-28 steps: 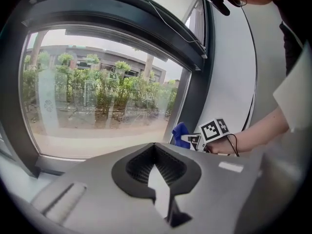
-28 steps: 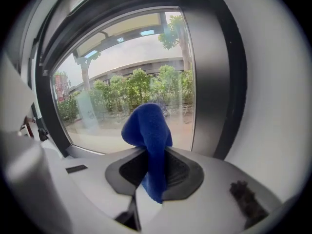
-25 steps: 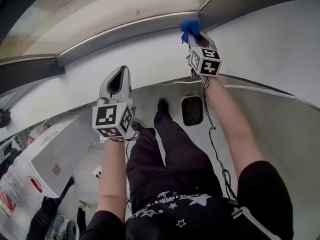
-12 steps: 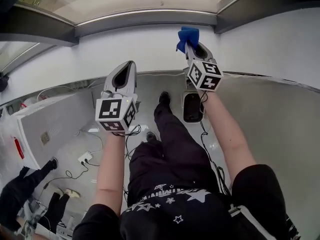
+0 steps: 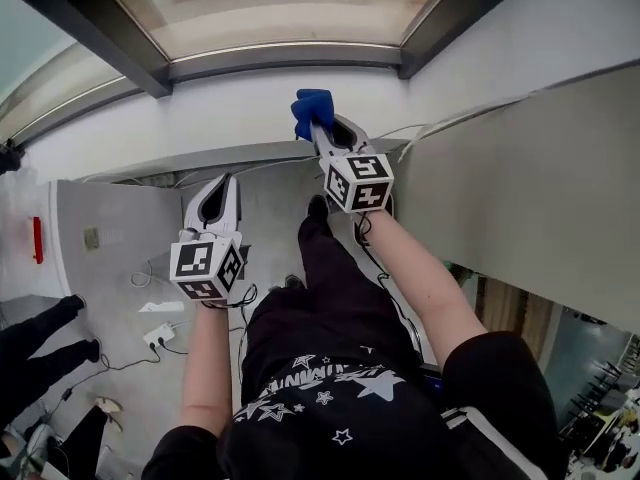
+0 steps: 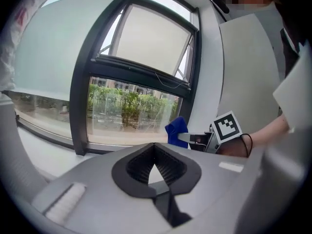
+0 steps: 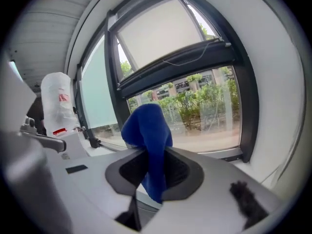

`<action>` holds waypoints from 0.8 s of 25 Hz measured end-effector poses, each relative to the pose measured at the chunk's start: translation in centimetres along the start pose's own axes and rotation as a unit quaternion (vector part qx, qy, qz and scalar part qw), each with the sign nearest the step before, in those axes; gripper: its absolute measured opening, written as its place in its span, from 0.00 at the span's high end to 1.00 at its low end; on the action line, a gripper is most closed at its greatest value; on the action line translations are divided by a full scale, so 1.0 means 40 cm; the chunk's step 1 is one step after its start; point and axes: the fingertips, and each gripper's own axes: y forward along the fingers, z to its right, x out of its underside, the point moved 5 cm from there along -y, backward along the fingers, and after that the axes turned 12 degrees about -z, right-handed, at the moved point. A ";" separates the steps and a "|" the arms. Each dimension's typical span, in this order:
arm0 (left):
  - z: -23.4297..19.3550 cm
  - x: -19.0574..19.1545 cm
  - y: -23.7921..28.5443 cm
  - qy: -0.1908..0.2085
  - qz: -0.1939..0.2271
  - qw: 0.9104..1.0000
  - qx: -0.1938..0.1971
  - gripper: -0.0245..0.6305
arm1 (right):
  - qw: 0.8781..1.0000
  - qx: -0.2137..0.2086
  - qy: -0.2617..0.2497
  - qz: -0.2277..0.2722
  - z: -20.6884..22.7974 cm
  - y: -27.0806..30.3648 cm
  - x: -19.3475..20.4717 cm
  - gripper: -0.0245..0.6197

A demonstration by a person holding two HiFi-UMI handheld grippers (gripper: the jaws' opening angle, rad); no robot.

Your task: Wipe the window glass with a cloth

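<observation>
Right tongs (image 5: 323,134): I pinch the blue cloth (image 5: 312,110); it now sits lower and more left than before.
Cloth: before the white sill (image 5: 230,108), apart from the window glass (image 5: 280,3).
Left tongs (image 5: 222,181): pressed together, empty, lower now.

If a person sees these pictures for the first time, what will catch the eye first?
Most likely the bright blue cloth, pinched in the right gripper and held up toward the window glass at the top of the head view. Next comes the left gripper, shut and empty, lower and to the left.
</observation>
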 end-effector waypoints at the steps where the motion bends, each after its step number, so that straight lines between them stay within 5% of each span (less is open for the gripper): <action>1: 0.010 0.009 -0.042 -0.001 0.004 1.000 -0.001 0.95 | 1.000 -0.008 -0.004 0.001 -0.038 -0.031 0.005 0.85; 10: 0.098 0.065 -0.287 -0.004 0.032 0.999 0.001 0.95 | 0.998 -0.048 -0.032 0.002 -0.222 -0.288 0.040 0.85; 20: 0.194 0.153 -0.425 -0.010 0.017 0.999 -0.038 0.95 | 0.993 -0.102 -0.061 -0.001 -0.261 -0.436 0.060 0.85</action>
